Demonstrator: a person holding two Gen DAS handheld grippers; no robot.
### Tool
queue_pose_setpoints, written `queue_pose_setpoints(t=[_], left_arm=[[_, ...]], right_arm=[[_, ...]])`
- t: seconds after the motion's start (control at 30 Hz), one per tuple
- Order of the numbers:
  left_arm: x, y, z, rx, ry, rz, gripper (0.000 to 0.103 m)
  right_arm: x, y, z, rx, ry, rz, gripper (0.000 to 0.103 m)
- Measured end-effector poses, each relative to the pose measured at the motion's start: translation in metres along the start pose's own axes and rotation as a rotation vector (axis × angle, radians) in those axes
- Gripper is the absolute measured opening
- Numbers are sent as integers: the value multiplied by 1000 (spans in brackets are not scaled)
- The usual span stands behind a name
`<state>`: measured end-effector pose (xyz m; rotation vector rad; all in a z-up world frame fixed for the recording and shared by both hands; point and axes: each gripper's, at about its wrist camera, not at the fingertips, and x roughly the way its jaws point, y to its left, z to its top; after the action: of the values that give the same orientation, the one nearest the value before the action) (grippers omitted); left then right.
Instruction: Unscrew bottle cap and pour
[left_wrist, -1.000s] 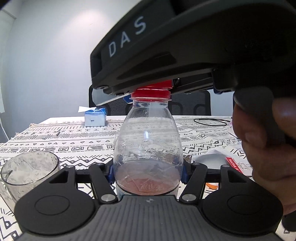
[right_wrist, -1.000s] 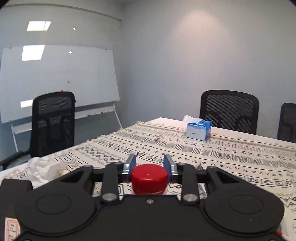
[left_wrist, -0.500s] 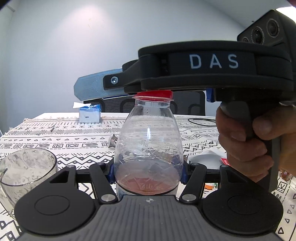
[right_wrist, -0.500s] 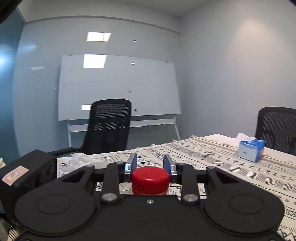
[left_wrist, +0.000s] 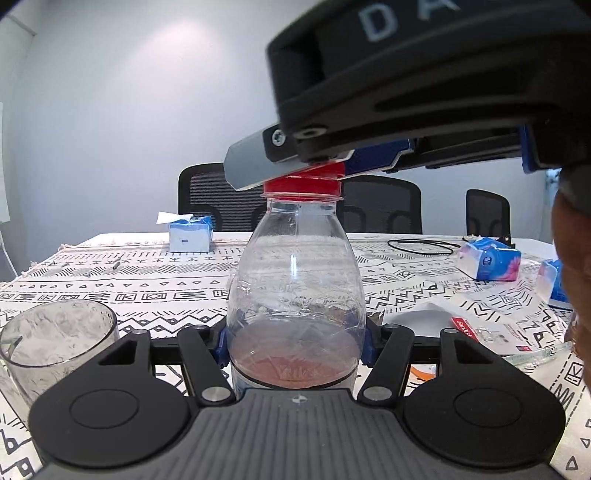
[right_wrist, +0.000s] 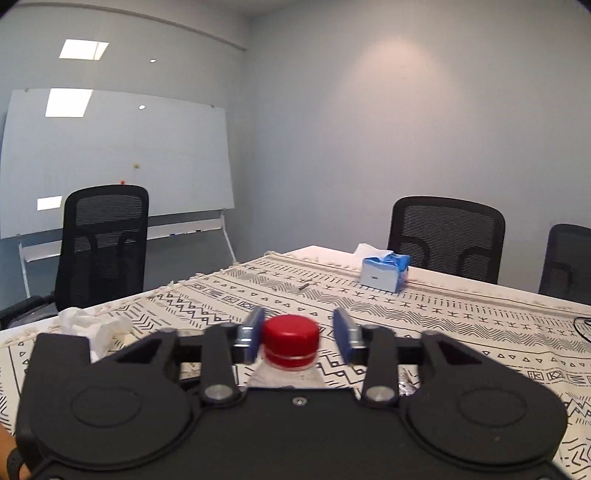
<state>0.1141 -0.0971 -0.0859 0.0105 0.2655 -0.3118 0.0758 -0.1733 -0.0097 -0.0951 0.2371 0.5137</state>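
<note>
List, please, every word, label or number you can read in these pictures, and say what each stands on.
"DA": white letters on the black housing of the right gripper; the rest is cut off at the picture's edge.
"SanDis": on the red strip of the white card package; its ending is unclear.
Too small to read: the label on the tissue box, the print on the tissue packs and the package's fine print.

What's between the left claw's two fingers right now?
The clear bottle, red cap on, pinched at its lower body by the left claw. Left wrist view shows it.
</note>
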Motion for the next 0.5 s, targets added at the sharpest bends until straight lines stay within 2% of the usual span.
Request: queue_pose_setpoints(t=[0.1, 0.23, 0.5], left_arm=[[0, 3, 1, -8, 8, -10, 57], [-1, 7, 2, -20, 18, -28, 56], [0, 12, 3, -14, 27, -67, 56]], right_arm=[[-2, 0, -3, -23, -1, 16, 32], [1, -9, -2, -52, -5, 104, 32], [18, -61, -3, -109, -42, 450, 32]])
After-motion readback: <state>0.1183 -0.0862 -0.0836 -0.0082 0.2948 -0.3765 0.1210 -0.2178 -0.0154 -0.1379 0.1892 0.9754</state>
